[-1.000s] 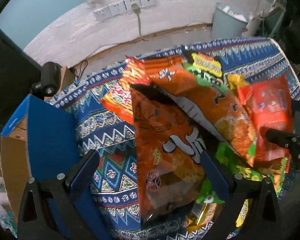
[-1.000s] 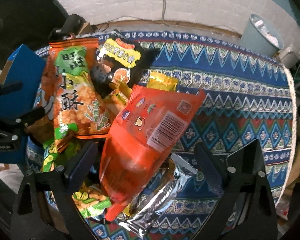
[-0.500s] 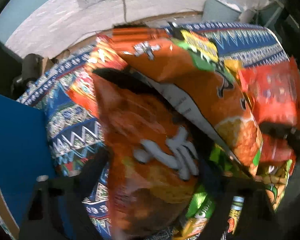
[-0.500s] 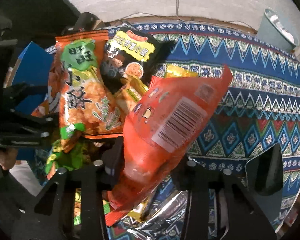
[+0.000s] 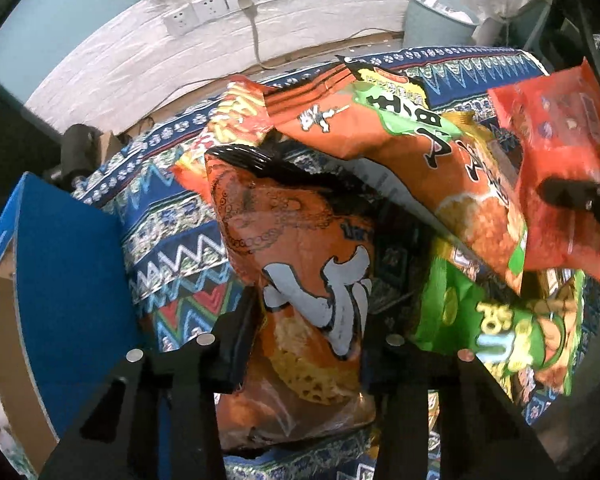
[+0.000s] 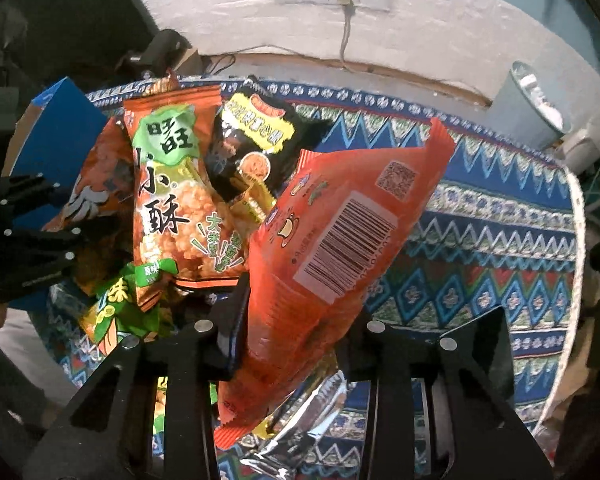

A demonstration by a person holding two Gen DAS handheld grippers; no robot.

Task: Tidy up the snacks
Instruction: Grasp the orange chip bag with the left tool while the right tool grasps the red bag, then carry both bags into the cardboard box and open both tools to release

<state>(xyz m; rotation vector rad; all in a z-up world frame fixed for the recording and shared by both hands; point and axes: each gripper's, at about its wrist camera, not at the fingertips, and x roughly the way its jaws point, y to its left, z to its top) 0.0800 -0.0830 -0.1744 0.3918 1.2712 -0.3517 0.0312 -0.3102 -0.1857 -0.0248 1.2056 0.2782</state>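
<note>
Pinching soft, crinkly, air-filled bags at their lower halves, we are clamping the left gripper (image 5: 308, 344) on the orange snack bag (image 5: 300, 280), the right gripper (image 6: 292, 320) on the red snack bag (image 6: 340, 248).

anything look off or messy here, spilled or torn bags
No spill or tear shows. The snacks lie in a loose overlapping heap on the patterned cloth, none sorted. The left gripper pinches a dark orange bag and the right gripper a red bag, both tilted above the pile.
</note>
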